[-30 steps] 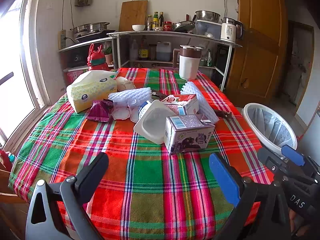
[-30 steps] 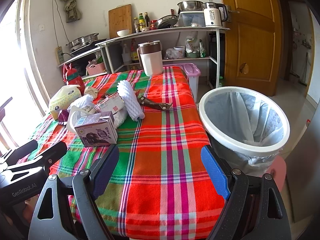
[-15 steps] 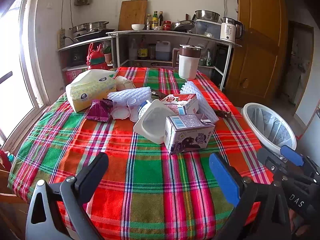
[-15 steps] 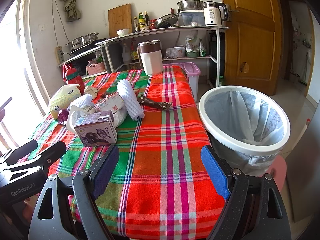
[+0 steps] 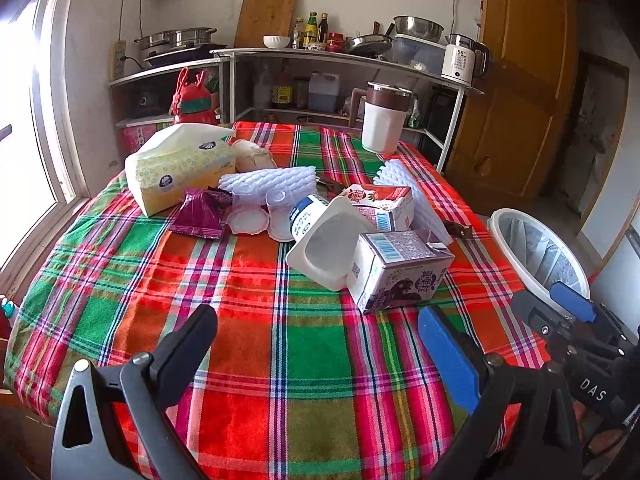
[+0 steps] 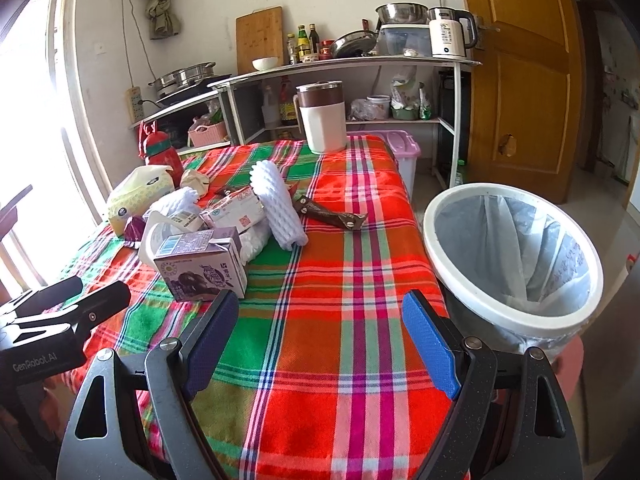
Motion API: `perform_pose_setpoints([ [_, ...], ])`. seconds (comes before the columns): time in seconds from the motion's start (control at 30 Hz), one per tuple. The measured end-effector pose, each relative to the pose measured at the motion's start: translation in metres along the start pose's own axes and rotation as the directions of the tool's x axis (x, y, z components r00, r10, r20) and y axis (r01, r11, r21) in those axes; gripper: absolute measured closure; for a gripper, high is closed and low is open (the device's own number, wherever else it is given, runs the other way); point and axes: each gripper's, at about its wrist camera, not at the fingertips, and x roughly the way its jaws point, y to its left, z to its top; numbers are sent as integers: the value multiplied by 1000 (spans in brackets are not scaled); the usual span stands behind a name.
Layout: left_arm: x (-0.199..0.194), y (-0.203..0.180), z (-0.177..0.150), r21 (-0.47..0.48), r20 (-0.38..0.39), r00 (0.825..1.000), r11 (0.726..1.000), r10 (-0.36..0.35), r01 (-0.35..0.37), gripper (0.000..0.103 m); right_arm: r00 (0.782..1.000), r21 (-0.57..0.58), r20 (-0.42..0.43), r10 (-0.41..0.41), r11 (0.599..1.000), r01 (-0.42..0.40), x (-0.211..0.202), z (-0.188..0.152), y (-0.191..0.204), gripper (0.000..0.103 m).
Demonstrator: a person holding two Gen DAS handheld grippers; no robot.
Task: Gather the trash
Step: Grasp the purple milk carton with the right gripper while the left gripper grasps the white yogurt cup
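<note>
Both tools are level over the near edge of the plaid bench (image 5: 240, 360), pointing across it. The left tool (image 5: 316, 344) gapes wide and empty, and so does the right tool (image 6: 320, 332). The trash is heaped mid-bench: a purple carton (image 5: 400, 268) nearest, against a white tub (image 5: 324, 248). The bin (image 6: 512, 256) stands just beside the bench's right edge.

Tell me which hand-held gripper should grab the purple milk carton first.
Right, probably. The right hand-held gripper is open, with the purple milk carton just beyond its left finger and the trash bin beside it. The left hand-held gripper is also open but farther from the bin.
</note>
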Motion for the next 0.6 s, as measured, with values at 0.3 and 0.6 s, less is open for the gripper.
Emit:
perform_pose_setpoints([
  [0.3,25,23,16,0,-33,999,1000,-25,25,5,989,-21,-49,143,989,-144,32,16,10,24],
  [0.6,61,26,35,0,-76,995,998,-65,65,23,989,-25,-60,131,991,-133,45,19,13,34],
])
